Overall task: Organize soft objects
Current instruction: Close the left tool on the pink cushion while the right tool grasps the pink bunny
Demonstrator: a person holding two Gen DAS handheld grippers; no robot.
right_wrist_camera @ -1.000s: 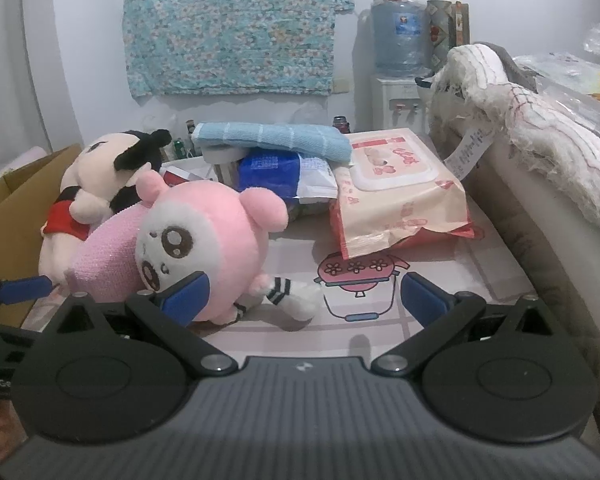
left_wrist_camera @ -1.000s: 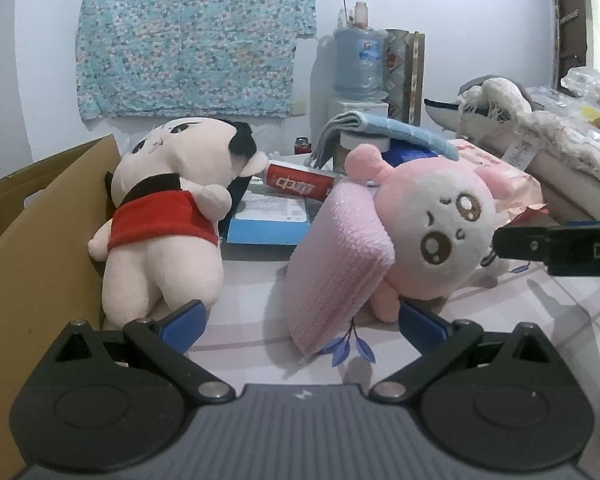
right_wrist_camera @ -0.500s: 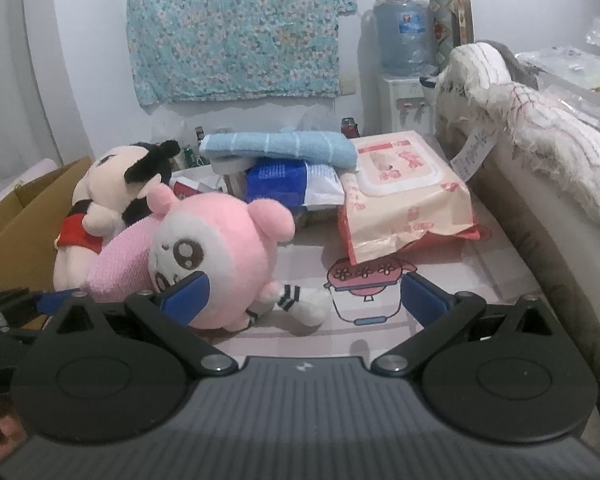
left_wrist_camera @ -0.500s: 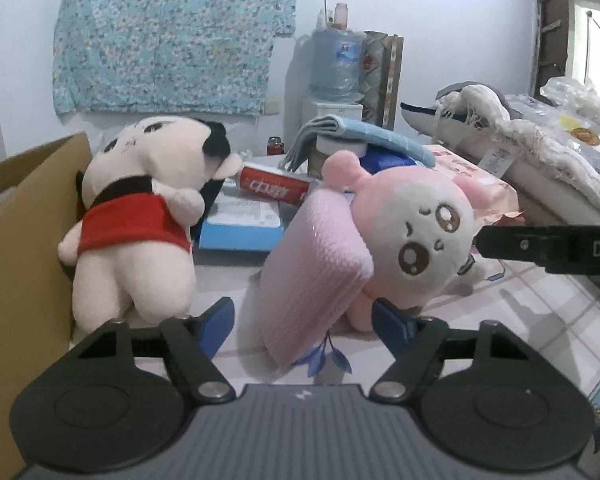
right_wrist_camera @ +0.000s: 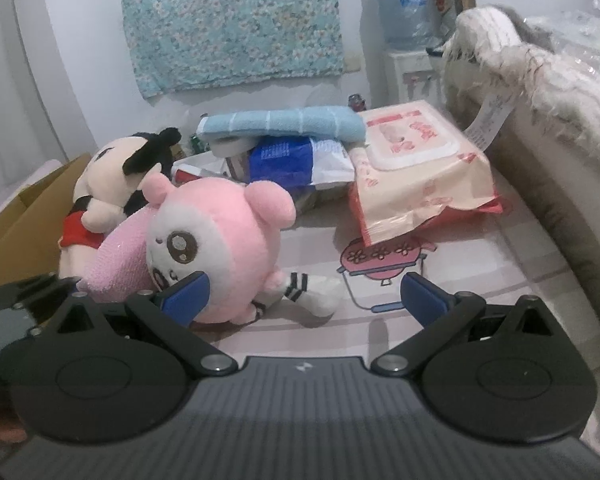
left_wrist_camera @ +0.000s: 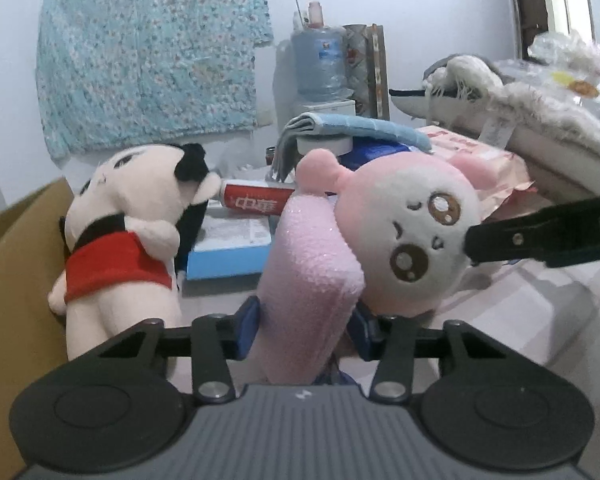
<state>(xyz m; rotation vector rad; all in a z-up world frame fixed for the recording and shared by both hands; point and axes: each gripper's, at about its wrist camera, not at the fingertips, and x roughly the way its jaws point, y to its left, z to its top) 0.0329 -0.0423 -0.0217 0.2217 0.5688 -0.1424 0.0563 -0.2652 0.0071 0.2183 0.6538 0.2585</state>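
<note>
A folded pink fluffy cloth (left_wrist_camera: 312, 272) leans on a round pink plush (left_wrist_camera: 412, 232) on the patterned table. My left gripper (left_wrist_camera: 304, 330) is closing, the cloth's lower end fills the gap, and both blue pads (left_wrist_camera: 247, 330) touch it. In the right wrist view the pink plush (right_wrist_camera: 228, 240) lies on its side with the cloth (right_wrist_camera: 116, 264) behind it. My right gripper (right_wrist_camera: 304, 300) stands open, its left finger in front of the plush's face and the plush's striped foot in the gap. A cream doll in a red top (left_wrist_camera: 120, 240) stands to the left.
An open cardboard box (left_wrist_camera: 16, 248) is at the far left beside the doll. Behind the toys lie a red toothpaste box (left_wrist_camera: 256, 200), a blue box (left_wrist_camera: 228, 256), a folded blue towel (right_wrist_camera: 280, 120) and a wet-wipes pack (right_wrist_camera: 416, 168). A shaggy white blanket (right_wrist_camera: 540, 80) borders the right.
My left gripper moved in toward the pink cloth and its fingers closed from wide apart onto the cloth's lower end. The right gripper stayed wide and shifted only slightly.
</note>
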